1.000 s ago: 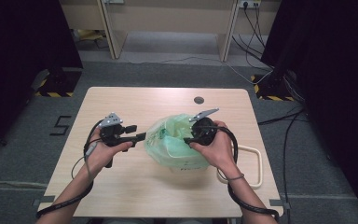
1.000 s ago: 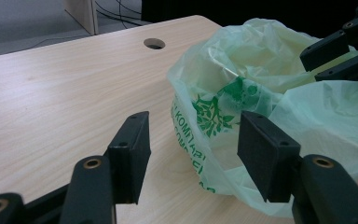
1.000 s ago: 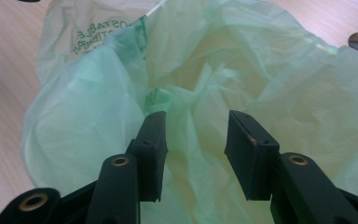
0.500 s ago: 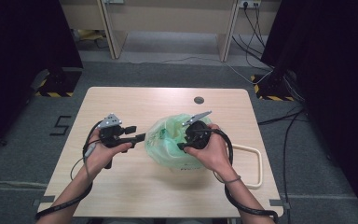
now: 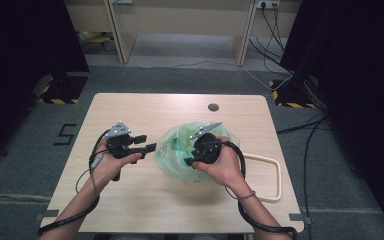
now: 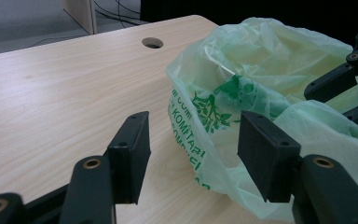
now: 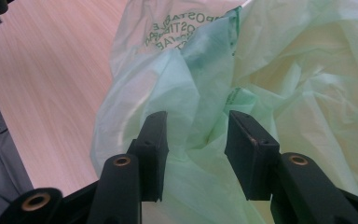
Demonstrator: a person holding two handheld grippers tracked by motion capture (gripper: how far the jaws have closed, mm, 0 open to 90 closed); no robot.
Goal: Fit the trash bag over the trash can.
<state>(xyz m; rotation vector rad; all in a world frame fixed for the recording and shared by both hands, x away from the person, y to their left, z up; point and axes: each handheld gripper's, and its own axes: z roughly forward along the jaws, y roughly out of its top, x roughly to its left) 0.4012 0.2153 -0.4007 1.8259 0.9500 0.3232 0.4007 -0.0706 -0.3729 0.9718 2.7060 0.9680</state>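
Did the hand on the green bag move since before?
Yes, a little: the right gripper slid left and toward the person over the green bag, away from the table's hole.

The bag was partly hidden under the right gripper in the high view, and its contents could not be made out. Its green print was cut by folds and unreadable. The frame's edge cropped the bag in the right gripper view.
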